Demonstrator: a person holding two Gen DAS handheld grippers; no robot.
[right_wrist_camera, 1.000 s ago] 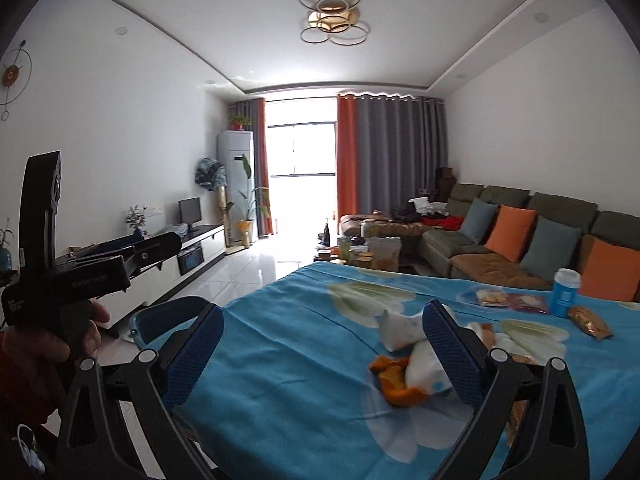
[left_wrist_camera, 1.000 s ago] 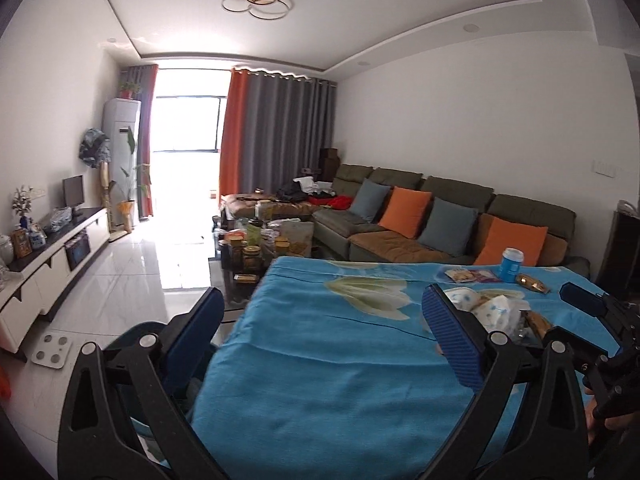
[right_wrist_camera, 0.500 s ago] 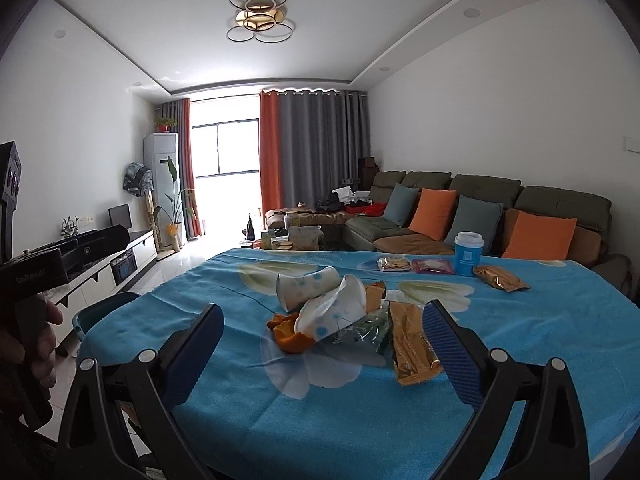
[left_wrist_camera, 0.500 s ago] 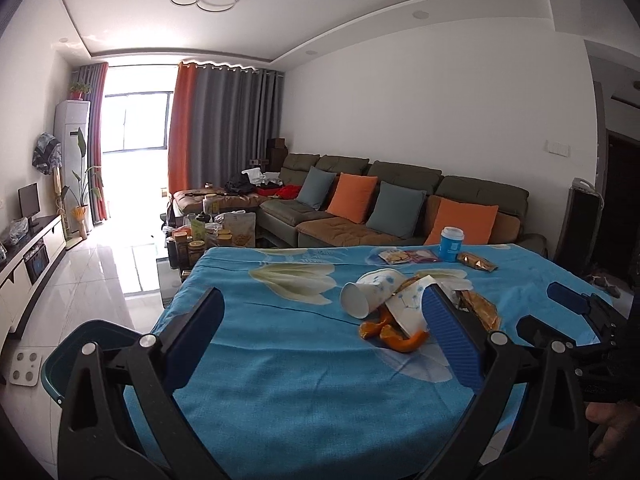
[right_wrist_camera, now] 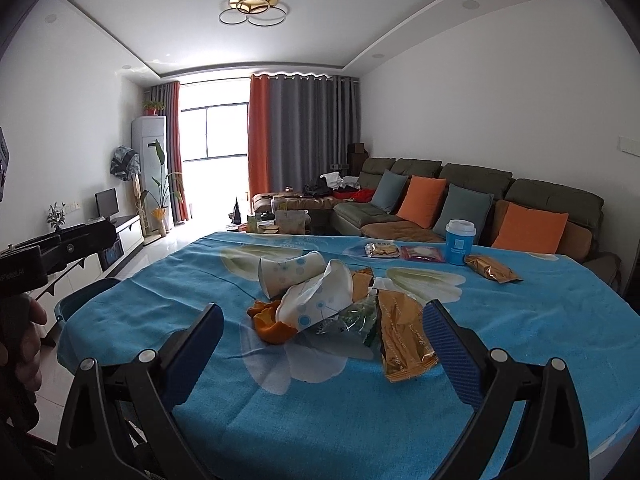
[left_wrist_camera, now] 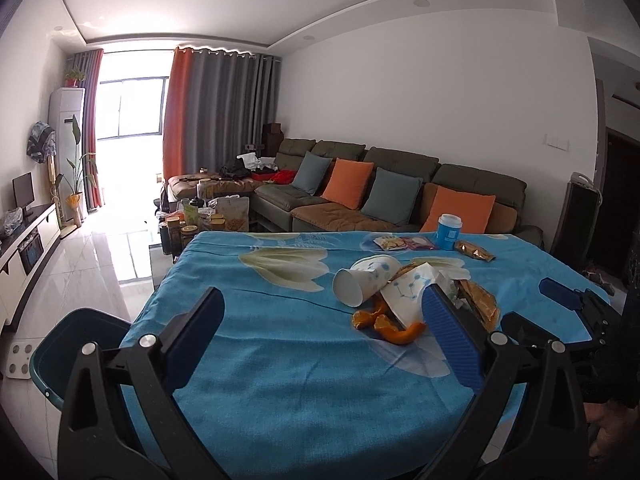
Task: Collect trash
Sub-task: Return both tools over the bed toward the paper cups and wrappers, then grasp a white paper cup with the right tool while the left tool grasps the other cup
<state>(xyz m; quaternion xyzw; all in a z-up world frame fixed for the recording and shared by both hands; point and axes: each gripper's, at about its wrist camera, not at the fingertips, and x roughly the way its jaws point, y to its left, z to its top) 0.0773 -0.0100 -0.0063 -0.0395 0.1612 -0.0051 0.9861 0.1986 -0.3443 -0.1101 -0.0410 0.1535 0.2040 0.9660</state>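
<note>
The left gripper (left_wrist_camera: 324,332) and right gripper (right_wrist_camera: 324,332) are both hovering with jaws spread wide and holding nothing, above the near edge of the table's blue cloth (right_wrist_camera: 520,320). Beyond them the trash is lying in one heap mid-table: a tipped paper cup (right_wrist_camera: 290,272), a crumpled cup (right_wrist_camera: 320,300), orange peel (right_wrist_camera: 272,326) and a gold wrapper (right_wrist_camera: 404,340). A teal bin (left_wrist_camera: 76,344) is sitting beside the table's left edge.
</note>
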